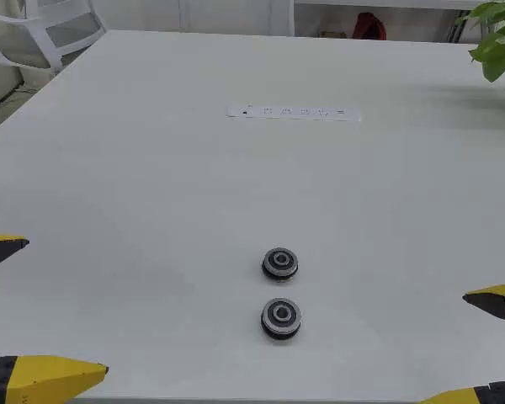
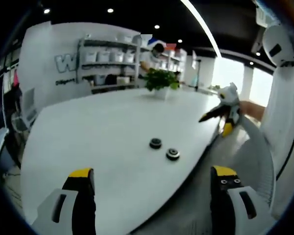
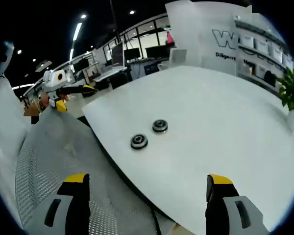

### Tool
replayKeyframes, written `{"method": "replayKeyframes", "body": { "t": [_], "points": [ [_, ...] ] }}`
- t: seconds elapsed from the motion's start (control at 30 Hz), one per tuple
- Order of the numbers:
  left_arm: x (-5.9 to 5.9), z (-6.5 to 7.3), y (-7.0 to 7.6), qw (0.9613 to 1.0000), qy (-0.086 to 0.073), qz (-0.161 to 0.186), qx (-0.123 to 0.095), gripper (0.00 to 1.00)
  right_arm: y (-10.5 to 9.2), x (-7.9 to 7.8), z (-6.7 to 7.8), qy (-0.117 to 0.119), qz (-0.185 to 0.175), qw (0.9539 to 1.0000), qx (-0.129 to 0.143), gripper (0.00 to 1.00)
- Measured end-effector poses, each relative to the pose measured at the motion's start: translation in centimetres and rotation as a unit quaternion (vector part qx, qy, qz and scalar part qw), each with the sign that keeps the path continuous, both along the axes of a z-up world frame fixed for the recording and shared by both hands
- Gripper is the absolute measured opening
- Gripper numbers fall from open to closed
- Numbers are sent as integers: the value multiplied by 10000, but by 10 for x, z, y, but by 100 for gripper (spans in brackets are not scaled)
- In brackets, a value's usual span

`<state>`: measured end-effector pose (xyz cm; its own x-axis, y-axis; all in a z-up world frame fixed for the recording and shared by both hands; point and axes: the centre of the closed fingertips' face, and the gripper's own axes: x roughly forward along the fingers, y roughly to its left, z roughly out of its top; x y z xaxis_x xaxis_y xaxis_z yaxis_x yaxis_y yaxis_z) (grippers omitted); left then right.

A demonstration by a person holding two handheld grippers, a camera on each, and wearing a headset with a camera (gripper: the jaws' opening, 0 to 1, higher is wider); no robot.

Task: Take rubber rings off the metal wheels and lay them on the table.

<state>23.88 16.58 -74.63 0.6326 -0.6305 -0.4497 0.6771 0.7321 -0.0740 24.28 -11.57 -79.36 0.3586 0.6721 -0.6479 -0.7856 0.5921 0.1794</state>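
Observation:
Two small metal wheels with black rubber rings lie flat on the white table. The farther wheel and the nearer wheel sit close together near the front edge. My left gripper is open at the left edge of the head view, well away from them. My right gripper is open at the right edge, also apart from them. In the left gripper view the wheels lie ahead of the open left gripper. In the right gripper view the wheels lie beyond the open right gripper.
A white power strip lies in the middle of the table, far behind the wheels. A green plant stands at the far right corner. A white chair is at the far left.

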Motion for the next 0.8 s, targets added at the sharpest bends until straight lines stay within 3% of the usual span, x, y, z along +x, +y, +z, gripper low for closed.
{"method": "replayKeyframes", "body": {
  "t": [0.8],
  "points": [
    [-1,2,0,10000,-29,32,3,100,-2,3,3,-78,-83,9999,60,99]
  ]
}}
